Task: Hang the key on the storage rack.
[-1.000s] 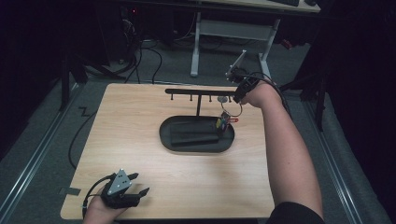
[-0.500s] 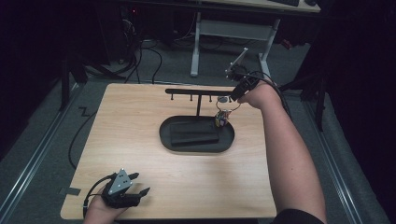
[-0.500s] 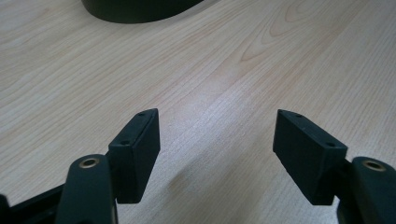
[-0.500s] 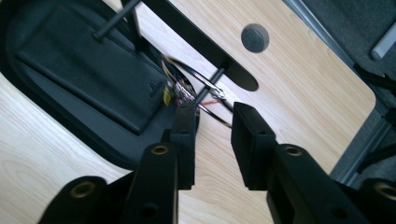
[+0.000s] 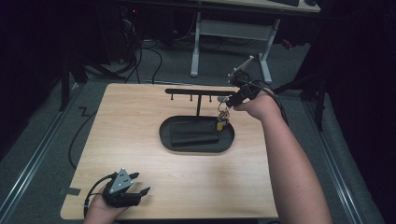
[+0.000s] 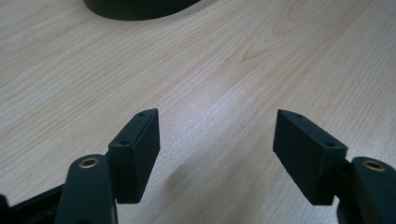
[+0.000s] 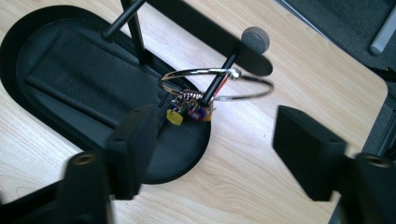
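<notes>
A thin metal bangle (image 7: 252, 95) with small coloured charms (image 7: 191, 112) hangs on the end peg (image 7: 219, 77) of a black hook stand (image 5: 196, 92). The stand rises from a black oval tray (image 5: 166, 140). In the high view the bangle (image 5: 223, 114) dangles at the bar's right end. My right gripper (image 5: 232, 99) (image 7: 217, 126) is just beside it; its jaws have just been opening and stand open, pads off the bangle. My left gripper (image 5: 135, 186) (image 6: 217, 135) rests open near the table's front left edge, with nothing between its pads.
A dark rectangular pad (image 7: 88, 74) lies in the tray. The other pegs (image 5: 191, 98) of the stand hang bare. The wooden table (image 5: 121, 121) has bare room left of and in front of the tray. Cables and a desk frame (image 5: 229, 32) lie on the floor beyond.
The right gripper carried the bangle up to the stand's right end peg, then let go and drew slightly right. The bangle now hangs on the peg. The left gripper kept still.
</notes>
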